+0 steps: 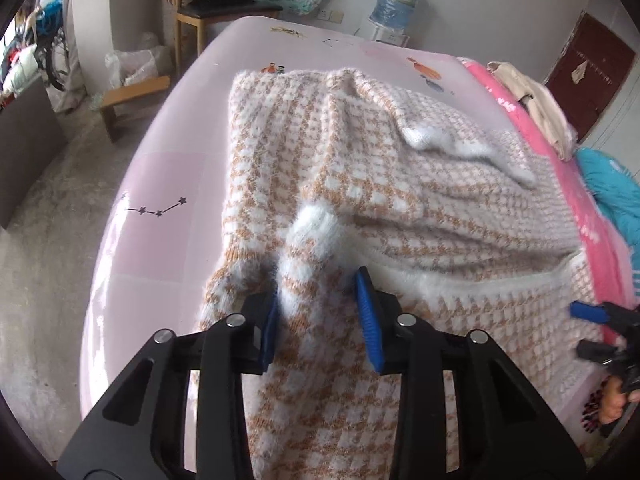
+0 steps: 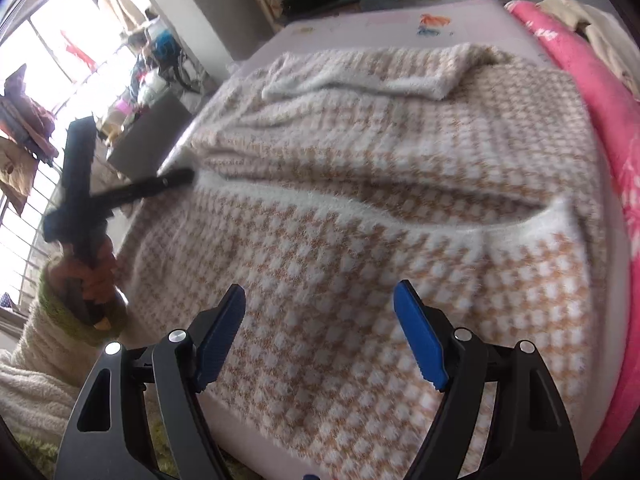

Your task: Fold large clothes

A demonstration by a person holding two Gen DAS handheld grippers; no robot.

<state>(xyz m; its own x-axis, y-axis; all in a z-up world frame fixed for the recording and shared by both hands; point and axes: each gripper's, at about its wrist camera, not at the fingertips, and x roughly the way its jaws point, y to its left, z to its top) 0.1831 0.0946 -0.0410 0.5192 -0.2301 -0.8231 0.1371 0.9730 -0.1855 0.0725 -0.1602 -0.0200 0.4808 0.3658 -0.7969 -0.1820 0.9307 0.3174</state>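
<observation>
A fuzzy tan-and-white checked knit garment (image 1: 360, 184) lies spread over a pink bed (image 1: 160, 184), with white trim folds across its middle; it also fills the right wrist view (image 2: 380, 208). My left gripper (image 1: 320, 312) has its blue pads on either side of a bunched strip of the garment's near left edge, with a gap between pads and cloth. My right gripper (image 2: 320, 332) is open and empty just above the garment's near edge. It also shows at the right edge of the left wrist view (image 1: 592, 328). The left gripper shows in the right wrist view (image 2: 176, 178) at the garment's left edge.
A pink blanket (image 1: 532, 128) with beige clothes (image 1: 536, 100) and a teal item (image 1: 612, 188) runs along the bed's right side. A wooden chair (image 1: 224, 12), a low stool (image 1: 128, 96) and a water bottle (image 1: 396, 0) stand beyond the bed. Bare concrete floor (image 1: 60, 200) lies left.
</observation>
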